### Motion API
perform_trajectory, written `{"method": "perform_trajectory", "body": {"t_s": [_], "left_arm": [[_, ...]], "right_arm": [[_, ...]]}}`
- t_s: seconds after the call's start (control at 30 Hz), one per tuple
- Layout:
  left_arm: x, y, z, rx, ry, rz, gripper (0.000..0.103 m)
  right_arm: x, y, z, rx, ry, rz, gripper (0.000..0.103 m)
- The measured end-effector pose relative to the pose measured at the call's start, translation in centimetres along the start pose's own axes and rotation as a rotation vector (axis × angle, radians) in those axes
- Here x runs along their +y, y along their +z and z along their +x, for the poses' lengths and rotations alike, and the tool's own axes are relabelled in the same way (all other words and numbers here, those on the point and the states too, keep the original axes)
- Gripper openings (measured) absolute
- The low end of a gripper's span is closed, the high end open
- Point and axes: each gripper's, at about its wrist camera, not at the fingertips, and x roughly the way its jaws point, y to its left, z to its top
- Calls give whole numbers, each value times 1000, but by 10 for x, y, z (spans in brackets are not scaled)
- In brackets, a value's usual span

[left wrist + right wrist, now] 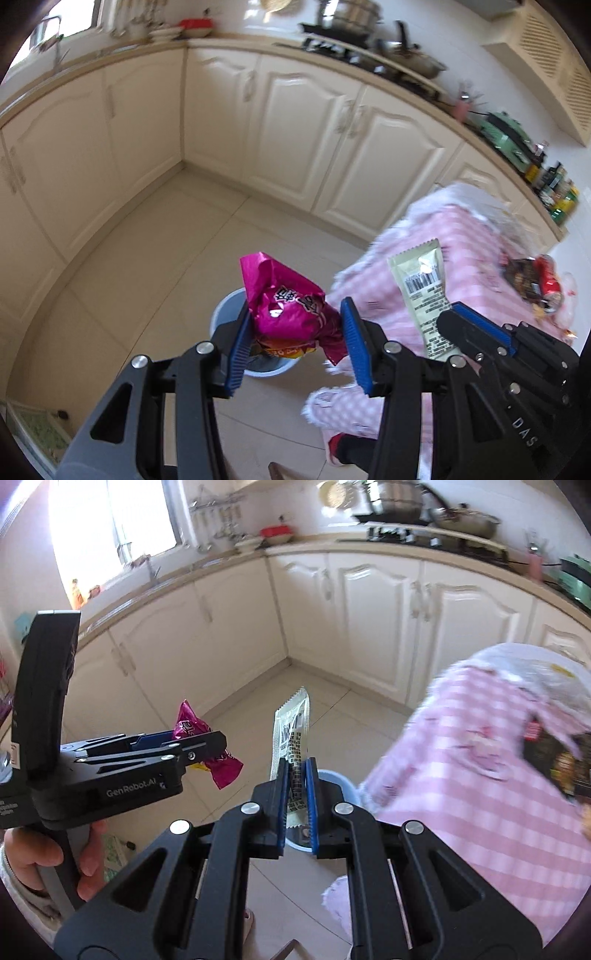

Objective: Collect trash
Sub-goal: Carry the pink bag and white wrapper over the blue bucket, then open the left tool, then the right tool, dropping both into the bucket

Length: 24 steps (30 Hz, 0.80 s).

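My left gripper [295, 332] is shut on a crumpled magenta snack bag [288, 302], held above a light blue bin [225, 310] on the floor. In the right wrist view the same left gripper [207, 749] shows at the left with the magenta bag [221, 768] sticking out of it. My right gripper [297, 794] is shut on a pale green wrapper [291, 731] with a barcode, standing upright over the blue bin [336, 779]. From the left wrist camera, the right gripper [461, 317] and its pale green wrapper [424, 291] appear at the right.
A table under a pink checked cloth [461, 240] stands at the right, with a red can [550, 284] and dark packets [524, 277] on it. Cream kitchen cabinets [295, 129] run along the back with pots on the counter. A hand [33, 853] holds the left gripper's handle.
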Motion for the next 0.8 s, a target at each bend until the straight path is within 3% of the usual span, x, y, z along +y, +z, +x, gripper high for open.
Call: {"method": "perform_trajectory", "body": {"t_s": [0.27,0.47,0.6,0.8], "left_arm": [[38,10,65,98,30,-37,46],[34,25,108,133,13,-39,46],[30,30,114,136,2,-42,49],[34,35,120,118,11,-52,64]], "right_arm": [[12,5,67,46,-46,-23,10],[-2,6,91,57,-79,-1,10],[-13,5,103,66,-95,23,10],[-21,6,116,73,-102,48,10]]}}
